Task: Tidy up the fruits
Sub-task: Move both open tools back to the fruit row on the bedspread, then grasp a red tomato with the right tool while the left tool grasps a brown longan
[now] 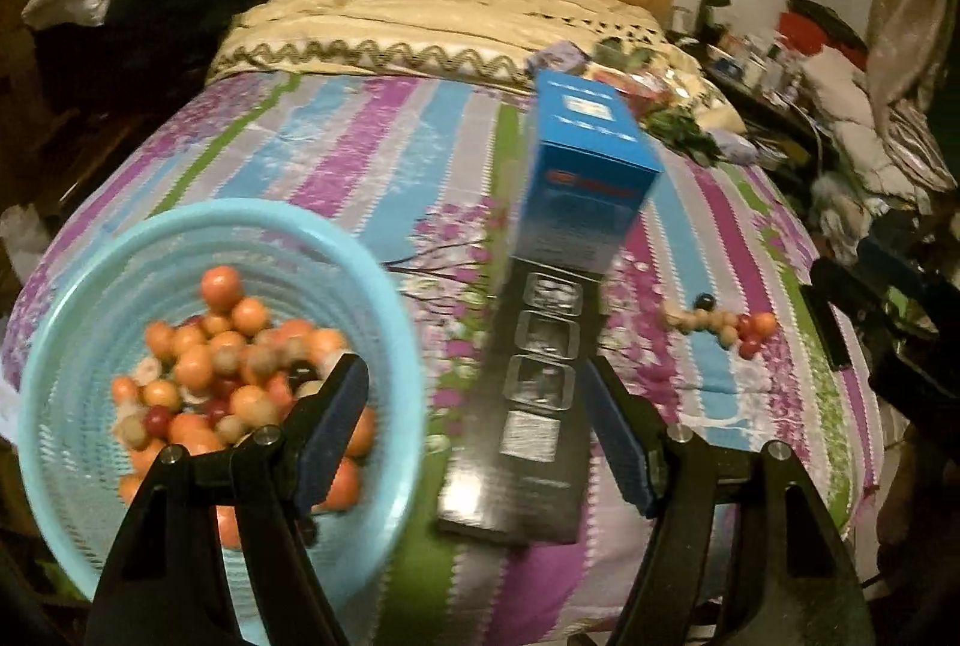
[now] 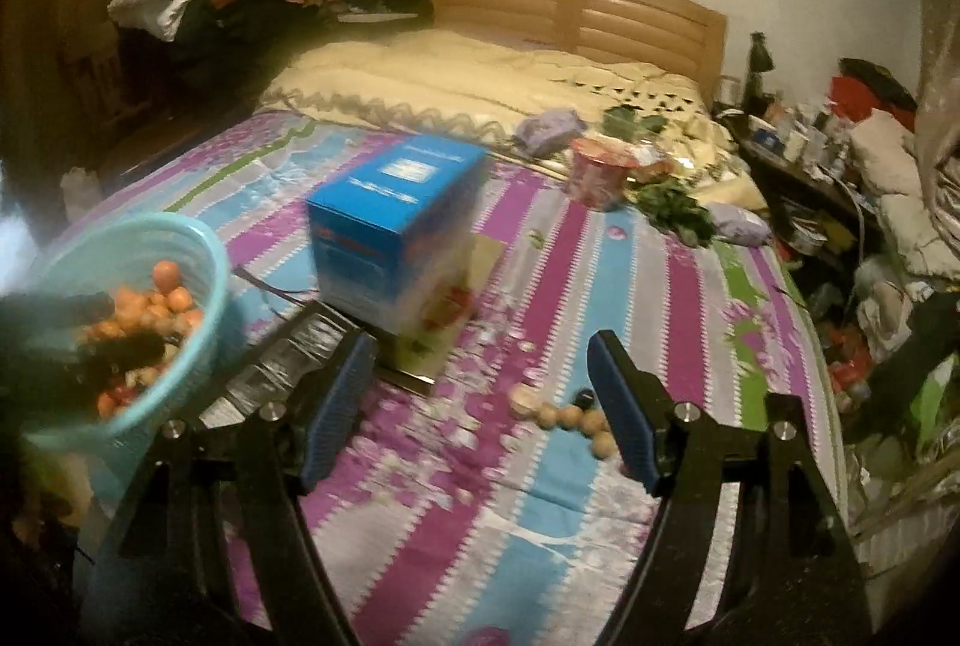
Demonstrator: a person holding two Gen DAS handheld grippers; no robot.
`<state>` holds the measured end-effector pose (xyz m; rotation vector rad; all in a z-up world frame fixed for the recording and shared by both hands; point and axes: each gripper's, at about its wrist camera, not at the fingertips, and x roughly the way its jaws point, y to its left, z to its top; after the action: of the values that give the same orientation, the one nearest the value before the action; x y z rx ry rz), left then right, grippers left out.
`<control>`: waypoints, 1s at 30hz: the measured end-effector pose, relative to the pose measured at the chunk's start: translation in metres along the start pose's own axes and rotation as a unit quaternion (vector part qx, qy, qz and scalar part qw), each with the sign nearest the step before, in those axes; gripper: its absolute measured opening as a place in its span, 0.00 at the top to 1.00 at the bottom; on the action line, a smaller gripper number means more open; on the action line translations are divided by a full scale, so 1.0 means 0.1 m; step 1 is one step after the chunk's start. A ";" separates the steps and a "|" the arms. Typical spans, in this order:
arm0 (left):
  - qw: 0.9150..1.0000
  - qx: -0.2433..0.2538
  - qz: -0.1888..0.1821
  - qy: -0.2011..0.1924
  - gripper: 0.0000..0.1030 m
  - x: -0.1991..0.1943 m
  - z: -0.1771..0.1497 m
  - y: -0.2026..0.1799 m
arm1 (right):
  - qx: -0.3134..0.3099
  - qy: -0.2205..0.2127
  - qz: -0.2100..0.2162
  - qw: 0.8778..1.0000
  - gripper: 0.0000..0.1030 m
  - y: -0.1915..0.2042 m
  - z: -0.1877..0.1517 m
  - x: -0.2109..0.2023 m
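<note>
Because the loose fruits (image 2: 567,415) lie in a small line straight on the soft striped bed (image 2: 630,286), well apart from the blue basket (image 1: 384,298) that already holds most of the fruit, the chief danger is that they roll or sink away when a claw comes for them. The right claw (image 2: 480,406) hangs above the bedsheet with its jaws wide apart and nothing between them, and the little row of fruits sits just beside its right-hand finger, so a careless closing could pinch only one fruit and flick its neighbours across the sheet. The left claw (image 1: 477,415) is likewise spread and empty; one finger shows in front of the basket's heap, the other beside a long dark box (image 1: 528,406) lying on the bed. A blue carton (image 1: 591,166) stands on end on top of that dark box, and it looks easy to knock: a sweep of either claw between fruits and basket might topple it onto the loose fruits or against the basket's rim. The basket rests near the bed's edge, so a nudge there could tip it and spill the pile. Both views are blurred, which makes judging the fruits' exact spacing unsafe.
</note>
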<state>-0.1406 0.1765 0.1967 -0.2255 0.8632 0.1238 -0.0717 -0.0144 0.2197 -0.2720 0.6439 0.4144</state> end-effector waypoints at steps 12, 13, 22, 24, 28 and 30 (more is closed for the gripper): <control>0.996 0.057 -0.075 0.004 0.28 0.23 -0.05 -0.92 | 0.072 0.048 -0.022 0.996 0.29 -1.01 -0.85 -0.02; 0.994 0.057 -0.087 0.013 0.27 0.29 -0.08 -1.01 | 0.079 0.051 -0.023 0.995 0.29 -1.08 -0.90 -0.02; 0.984 0.076 -0.133 0.093 0.22 0.87 -0.40 -1.62 | 0.147 0.085 -0.002 0.985 0.55 -1.74 -1.45 0.26; 0.983 0.085 -0.130 0.102 0.22 0.95 -0.44 -1.68 | 0.146 0.097 0.011 0.984 0.62 -1.80 -1.51 0.44; 0.982 0.087 -0.126 0.112 0.22 1.08 -0.49 -1.73 | 0.156 0.112 0.048 0.980 0.67 -1.86 -1.53 0.81; 0.982 0.084 -0.122 0.115 0.22 1.12 -0.48 -1.70 | 0.163 0.113 0.070 0.978 0.67 -1.85 -1.50 0.98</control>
<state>-0.0704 0.0017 0.1062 -0.1879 1.0626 -0.2074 0.0050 -0.2049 0.0642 0.0414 0.9463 0.4091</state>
